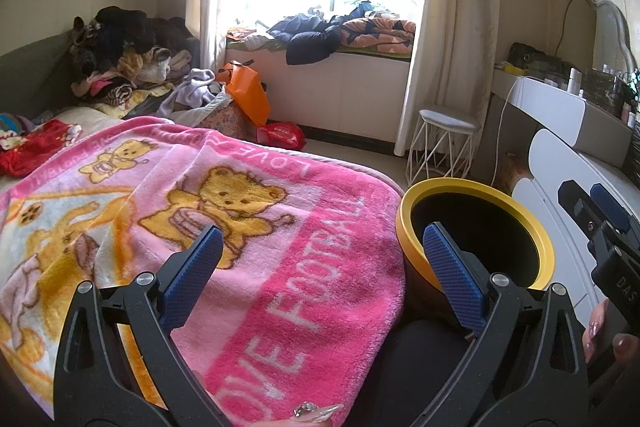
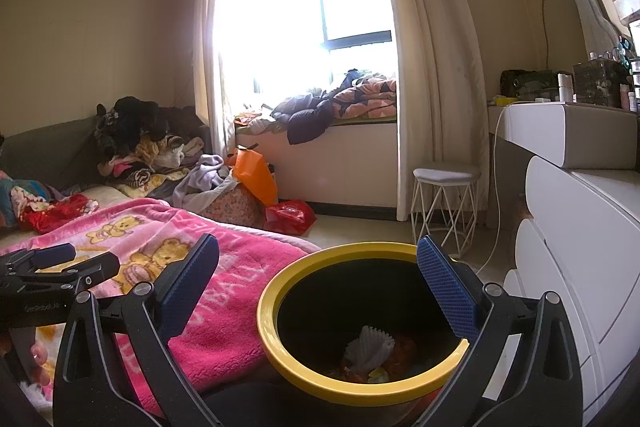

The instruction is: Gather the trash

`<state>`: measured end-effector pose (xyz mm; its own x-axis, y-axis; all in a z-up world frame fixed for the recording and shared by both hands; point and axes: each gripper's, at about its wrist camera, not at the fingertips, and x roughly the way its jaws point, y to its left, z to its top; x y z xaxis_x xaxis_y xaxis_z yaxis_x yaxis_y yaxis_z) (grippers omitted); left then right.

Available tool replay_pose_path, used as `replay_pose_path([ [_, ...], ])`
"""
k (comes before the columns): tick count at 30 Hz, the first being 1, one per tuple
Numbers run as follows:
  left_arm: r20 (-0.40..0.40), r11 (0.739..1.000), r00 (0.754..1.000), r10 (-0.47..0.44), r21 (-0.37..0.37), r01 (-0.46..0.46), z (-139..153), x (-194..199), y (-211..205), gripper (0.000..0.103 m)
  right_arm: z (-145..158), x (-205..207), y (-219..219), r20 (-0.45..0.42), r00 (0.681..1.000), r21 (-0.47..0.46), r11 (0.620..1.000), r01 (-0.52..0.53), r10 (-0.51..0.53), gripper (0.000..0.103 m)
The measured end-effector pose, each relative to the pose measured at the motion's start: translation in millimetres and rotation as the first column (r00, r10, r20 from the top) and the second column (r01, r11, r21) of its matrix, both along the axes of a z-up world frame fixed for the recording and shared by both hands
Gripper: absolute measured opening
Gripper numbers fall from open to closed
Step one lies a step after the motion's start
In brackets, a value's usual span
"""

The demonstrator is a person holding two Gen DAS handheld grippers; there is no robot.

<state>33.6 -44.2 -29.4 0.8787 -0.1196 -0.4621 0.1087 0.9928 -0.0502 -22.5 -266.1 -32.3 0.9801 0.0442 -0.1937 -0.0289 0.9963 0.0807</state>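
Observation:
A yellow-rimmed trash bin (image 2: 272, 339) with a black inside stands beside the bed. A white paper cupcake liner (image 2: 370, 349) and orange and yellow scraps lie at its bottom. My right gripper (image 2: 318, 259) hovers open above the bin, empty. In the left wrist view the same bin (image 1: 404, 223) sits at the right, and my left gripper (image 1: 324, 243) is open over the pink blanket's edge, empty. The right gripper (image 1: 596, 203) shows at that view's right edge, and the left gripper (image 2: 76, 259) shows at the left of the right wrist view.
A pink teddy-bear blanket (image 1: 248, 227) covers the bed. Clothes are piled at its far end (image 1: 132, 67). An orange bag (image 2: 256, 171) and a red bag (image 2: 290, 215) lie on the floor by the window seat. A white stool (image 2: 446, 205) and white drawers (image 2: 568, 227) stand at the right.

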Motion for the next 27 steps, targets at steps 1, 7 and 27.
replay_pose_path([
  [1,0.000,1.000,1.000,0.001,0.001,-0.001,0.1,-0.2,0.3,0.092,0.0,0.1,0.0,0.000,1.000,0.001,1.000,0.000,0.000,0.097],
  [7,-0.001,1.000,1.000,0.000,0.003,0.000,-0.2,0.1,0.2,0.092,-0.2,0.2,-0.3,0.000,1.000,0.001,1.000,0.000,0.000,0.097],
  [27,-0.008,1.000,1.000,0.003,-0.014,-0.003,-1.5,0.6,2.8,0.092,1.9,1.4,0.7,-0.002,1.000,0.002,1.000,0.001,-0.001,0.097],
])
